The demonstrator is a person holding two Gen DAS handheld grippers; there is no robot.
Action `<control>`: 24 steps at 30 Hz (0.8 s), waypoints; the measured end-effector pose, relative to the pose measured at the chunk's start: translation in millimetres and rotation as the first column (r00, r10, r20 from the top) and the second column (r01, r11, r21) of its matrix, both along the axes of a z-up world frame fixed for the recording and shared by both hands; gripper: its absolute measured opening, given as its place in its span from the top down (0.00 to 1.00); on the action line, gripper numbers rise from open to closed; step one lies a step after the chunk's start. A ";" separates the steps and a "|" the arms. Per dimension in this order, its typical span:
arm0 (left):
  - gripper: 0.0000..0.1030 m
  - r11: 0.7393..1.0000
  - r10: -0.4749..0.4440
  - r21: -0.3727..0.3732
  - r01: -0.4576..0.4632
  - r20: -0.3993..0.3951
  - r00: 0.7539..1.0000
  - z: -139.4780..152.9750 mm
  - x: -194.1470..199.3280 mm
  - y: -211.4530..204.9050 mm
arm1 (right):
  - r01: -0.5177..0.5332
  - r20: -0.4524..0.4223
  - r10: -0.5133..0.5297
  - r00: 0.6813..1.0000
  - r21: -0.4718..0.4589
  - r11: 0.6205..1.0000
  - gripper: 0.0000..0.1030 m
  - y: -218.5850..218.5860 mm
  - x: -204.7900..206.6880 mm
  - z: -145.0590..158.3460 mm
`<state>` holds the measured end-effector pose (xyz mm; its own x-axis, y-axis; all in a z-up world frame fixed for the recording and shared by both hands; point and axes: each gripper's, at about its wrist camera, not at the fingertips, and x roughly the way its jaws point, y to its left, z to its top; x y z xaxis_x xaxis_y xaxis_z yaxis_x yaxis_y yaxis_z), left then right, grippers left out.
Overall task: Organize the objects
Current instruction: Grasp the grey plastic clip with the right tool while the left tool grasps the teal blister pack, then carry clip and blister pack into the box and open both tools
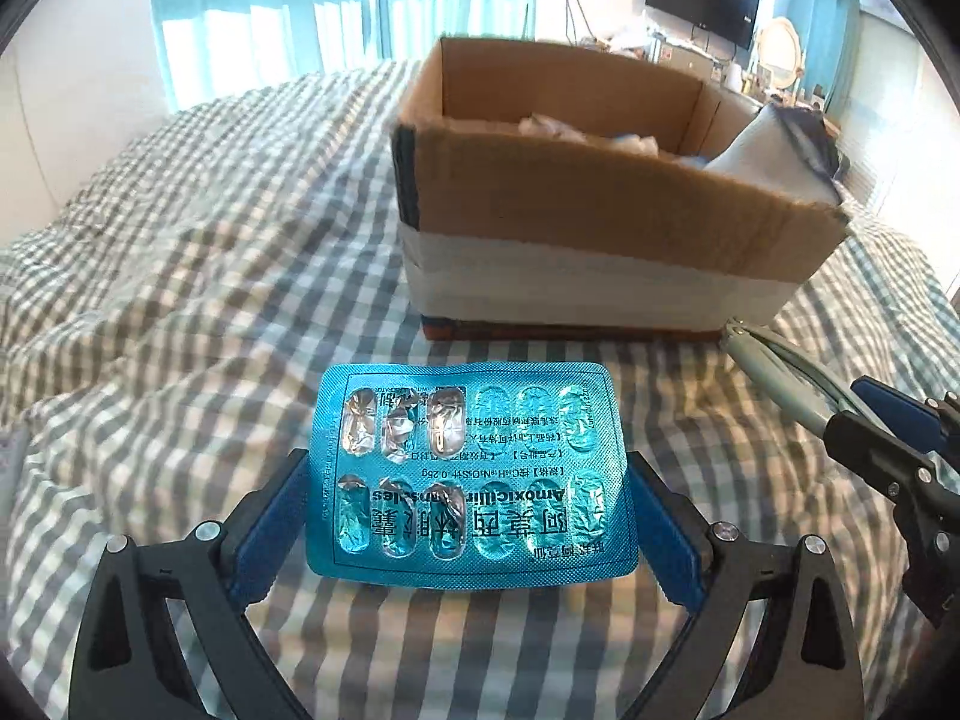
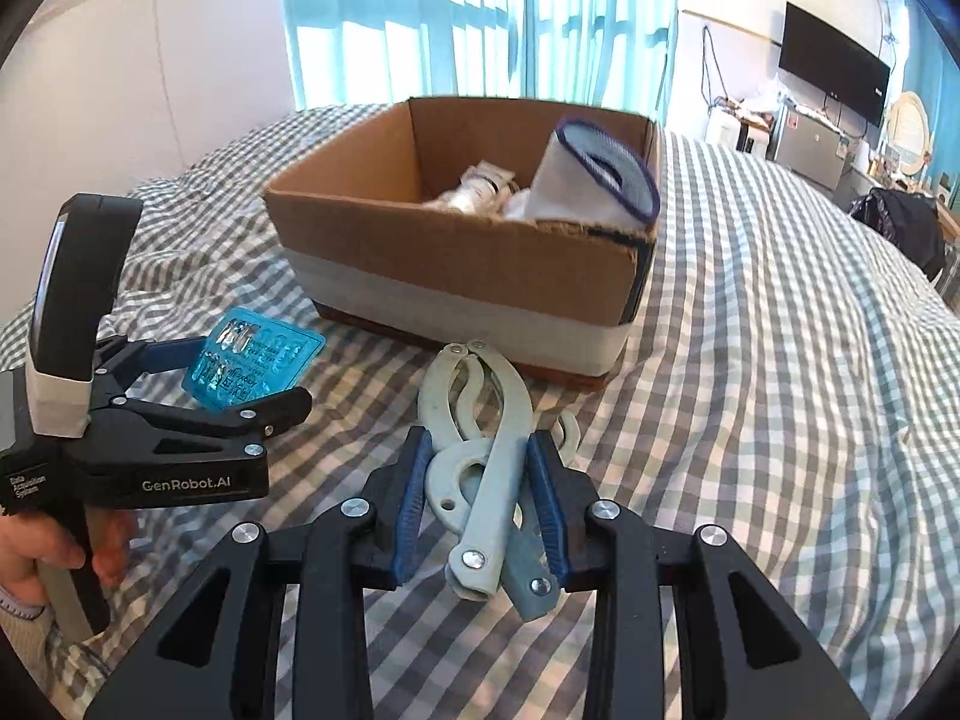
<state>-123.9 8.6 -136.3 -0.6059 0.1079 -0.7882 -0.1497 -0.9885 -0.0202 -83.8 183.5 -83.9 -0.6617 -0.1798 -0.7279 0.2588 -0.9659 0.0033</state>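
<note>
- Teal foil covers the blister pack (image 1: pixel 471 471), which sits clamped between the blue pads of the left gripper (image 1: pixel 468 516), held by its two short edges above the checked blanket (image 1: pixel 198 300).
- Six pockets on the pack's left half are torn open and crumpled; the six on the right half look intact. Printed text on the foil reads upside down in the left wrist view.
- From the right wrist view the left gripper (image 2: pixel 240 372) appears at the left, with a hand (image 2: pixel 36 546) around its handle and the pack (image 2: pixel 252 366) sticking out past its fingers.
- The right gripper (image 2: pixel 480 492) is closed narrowly on the pale grey-blue pliers (image 2: pixel 480 450), pinching the handles between its blue pads; the hinged head points toward the box (image 2: pixel 456 258).
- In the left wrist view the pliers (image 1: pixel 780 372) and the right gripper (image 1: pixel 888 438) enter from the right edge, near the front corner of the box (image 1: pixel 600 210).
- The cardboard box stands open on the blanket, with a white band round its lower part and dark tape at one corner.
- Inside it lie a white cloth item with a dark blue rim (image 2: pixel 600 180) leaning in a corner, and some pale crumpled things (image 2: pixel 480 186) that are too unclear to name.
- Both held objects are outside the box, just in front of it.
</note>
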 end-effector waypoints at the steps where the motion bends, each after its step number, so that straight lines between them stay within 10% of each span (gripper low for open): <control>1: 0.04 1.000 0.004 -0.002 -0.004 -0.014 1.000 6.2 4.8 -0.7 | 0.000 -0.008 0.000 1.000 0.001 1.000 0.68 -0.9 3.4 3.7; 24: 0.04 0.999 0.016 0.046 -0.002 -0.296 0.955 150.5 33.3 -2.8 | -0.026 -0.270 0.029 0.962 0.018 1.000 0.68 -9.3 35.2 123.2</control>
